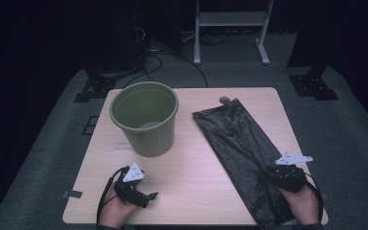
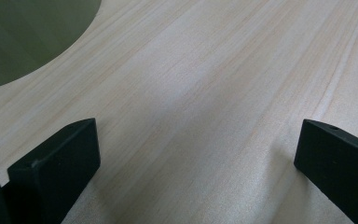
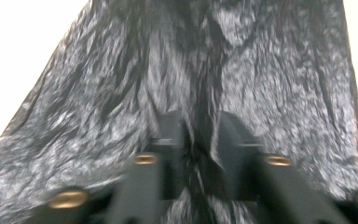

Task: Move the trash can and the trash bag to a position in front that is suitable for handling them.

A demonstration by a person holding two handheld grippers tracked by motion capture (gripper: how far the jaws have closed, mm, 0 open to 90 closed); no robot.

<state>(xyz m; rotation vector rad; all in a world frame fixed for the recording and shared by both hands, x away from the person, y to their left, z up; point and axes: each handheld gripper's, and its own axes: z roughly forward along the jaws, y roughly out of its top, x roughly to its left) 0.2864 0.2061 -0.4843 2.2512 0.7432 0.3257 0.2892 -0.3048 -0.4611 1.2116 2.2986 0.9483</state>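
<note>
Overhead, the high view has a pale wooden desk [image 1: 196, 163] at frame centre. A green ribbed bin [image 1: 144, 117] stands upright at its upper left, open end up. A black plastic bag [image 1: 242, 148] lies flat and crinkled, running from upper centre down to the lower right edge of the desk. The left tongs [image 1: 151, 195] sit at lower left, held in a hand [image 1: 117, 211], resting on bare wood well apart from the bag and just below the bin. The right tongs [image 1: 274, 173] sit at lower right on the near part of the bag, held by the other hand [image 1: 303, 203].

Left gripper view: the two black jaws stand wide apart at lower left and lower right of the frame, with nothing but wood grain between them. The bin wall [image 2: 23, 37] fills the upper left corner.

Right gripper view: blurred. The bag [image 3: 121, 93] covers nearly the whole frame, pale desk showing at the upper corners. The jaws stand close together at lower centre, and a raised fold of the bag [image 3: 204, 126] runs up between them; the pads appear pinched on that fold.
</note>
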